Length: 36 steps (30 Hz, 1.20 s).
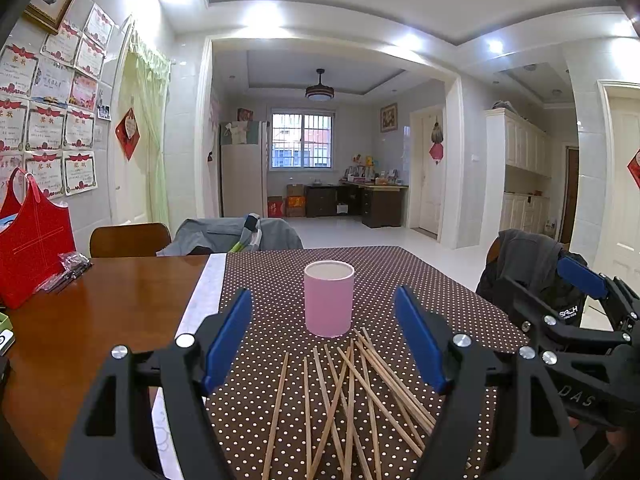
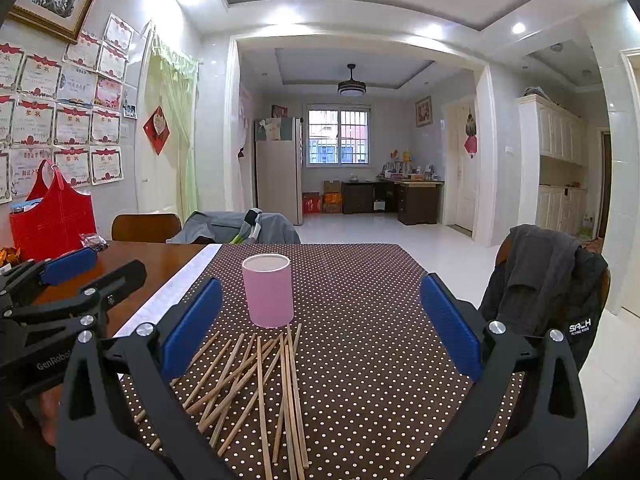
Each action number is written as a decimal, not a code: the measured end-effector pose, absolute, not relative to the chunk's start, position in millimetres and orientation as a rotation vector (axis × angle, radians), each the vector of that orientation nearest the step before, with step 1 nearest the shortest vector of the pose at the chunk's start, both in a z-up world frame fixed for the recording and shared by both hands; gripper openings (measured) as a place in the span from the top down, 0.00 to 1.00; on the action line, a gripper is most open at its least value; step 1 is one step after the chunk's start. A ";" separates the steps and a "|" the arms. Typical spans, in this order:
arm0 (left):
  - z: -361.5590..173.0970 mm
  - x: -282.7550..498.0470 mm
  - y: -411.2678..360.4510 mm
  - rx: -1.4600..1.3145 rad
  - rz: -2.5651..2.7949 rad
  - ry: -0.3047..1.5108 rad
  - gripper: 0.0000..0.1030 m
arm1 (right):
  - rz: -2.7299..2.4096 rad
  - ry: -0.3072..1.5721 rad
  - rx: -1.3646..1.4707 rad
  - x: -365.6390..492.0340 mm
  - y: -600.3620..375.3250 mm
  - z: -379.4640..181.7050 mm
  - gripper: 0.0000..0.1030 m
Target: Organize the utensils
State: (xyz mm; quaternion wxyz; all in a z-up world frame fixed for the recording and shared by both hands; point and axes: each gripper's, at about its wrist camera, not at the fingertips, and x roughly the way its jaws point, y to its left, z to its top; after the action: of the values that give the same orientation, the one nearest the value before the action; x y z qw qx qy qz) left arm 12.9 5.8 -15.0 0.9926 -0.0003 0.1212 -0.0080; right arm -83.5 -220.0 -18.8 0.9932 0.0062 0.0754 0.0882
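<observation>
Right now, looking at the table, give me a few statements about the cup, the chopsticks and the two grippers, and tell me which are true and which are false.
1. The pink cup stands upright on the dotted tablecloth. True.
2. The chopsticks are already inside the cup. False: they lie scattered and crossing on the cloth in front of it.
3. The left gripper is open and holds nothing. True.
4. The right gripper is clamped on a chopstick. False: it is open and empty.
5. A red bag sits at the left end of the table, by the wall. True.
</observation>
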 end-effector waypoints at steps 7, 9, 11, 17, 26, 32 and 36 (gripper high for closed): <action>-15.8 13.5 5.6 0.003 -0.014 0.245 0.30 | 0.178 0.158 0.016 -82.9 -220.9 -20.2 0.06; -15.8 13.9 5.6 0.003 -0.013 0.246 0.30 | 0.179 0.160 0.016 -82.2 -221.0 -19.2 0.06; -16.1 13.9 5.5 0.002 -0.014 0.246 0.30 | 0.179 0.161 0.017 -82.3 -220.8 -19.5 0.06; -16.6 15.1 7.4 0.001 -0.014 0.251 0.30 | 0.178 0.165 0.011 -80.3 -218.6 -20.3 0.06; -17.3 17.6 8.6 0.001 -0.012 0.258 0.30 | 0.182 0.178 0.012 -76.3 -218.5 -20.8 0.06; -18.7 26.8 8.3 0.001 -0.011 0.279 0.30 | 0.181 0.189 0.010 -71.1 -217.6 -21.4 0.06; -21.8 34.1 8.0 0.000 -0.009 0.299 0.30 | 0.188 0.196 0.002 -67.1 -215.7 -23.2 0.06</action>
State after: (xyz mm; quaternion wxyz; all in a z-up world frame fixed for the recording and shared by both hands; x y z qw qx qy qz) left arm 34.1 8.0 -21.8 0.9888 -0.0001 0.1490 -0.0046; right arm -67.1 -215.7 -23.2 0.9908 0.0012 0.0978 0.0935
